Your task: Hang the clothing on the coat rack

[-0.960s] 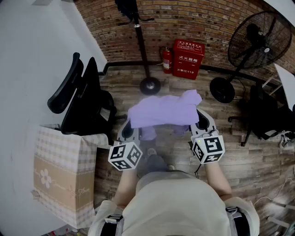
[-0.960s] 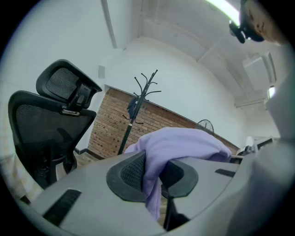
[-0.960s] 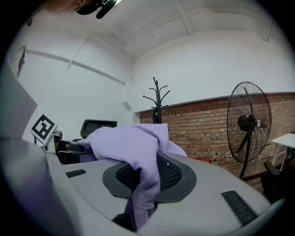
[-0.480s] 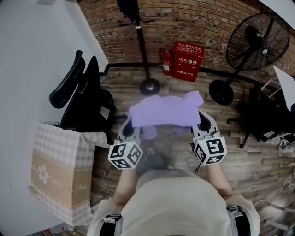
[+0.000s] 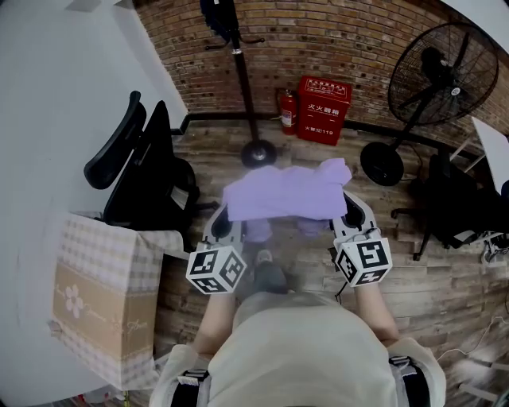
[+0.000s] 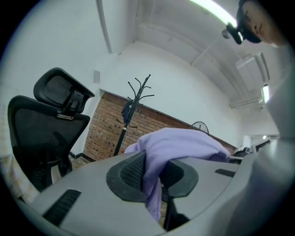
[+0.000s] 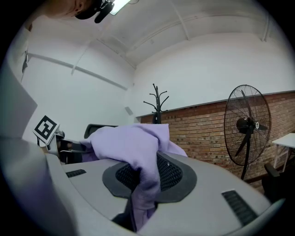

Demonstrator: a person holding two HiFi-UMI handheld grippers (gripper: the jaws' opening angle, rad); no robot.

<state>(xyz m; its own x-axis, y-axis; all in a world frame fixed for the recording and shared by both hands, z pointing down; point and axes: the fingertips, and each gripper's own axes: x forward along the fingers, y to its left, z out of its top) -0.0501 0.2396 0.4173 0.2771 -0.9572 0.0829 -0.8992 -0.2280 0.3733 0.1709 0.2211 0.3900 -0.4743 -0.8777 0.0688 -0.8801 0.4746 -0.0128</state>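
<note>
A lilac garment hangs stretched between my two grippers, in front of the person's body. My left gripper is shut on the garment's left edge, and cloth is pinched between its dark pads. My right gripper is shut on the right edge, where a fold of the garment sits between the pads. The black coat rack stands ahead by the brick wall, its round base on the floor beyond the garment. Something dark hangs on the rack's upper hooks. The rack also shows in both gripper views.
A black office chair stands at the left beside a checked paper bag. A red box and a fire extinguisher sit against the brick wall. A large standing fan is at the right, another dark chair beyond it.
The view has crept slightly closer to the coat rack. Both grippers keep the same hold on the garment.
</note>
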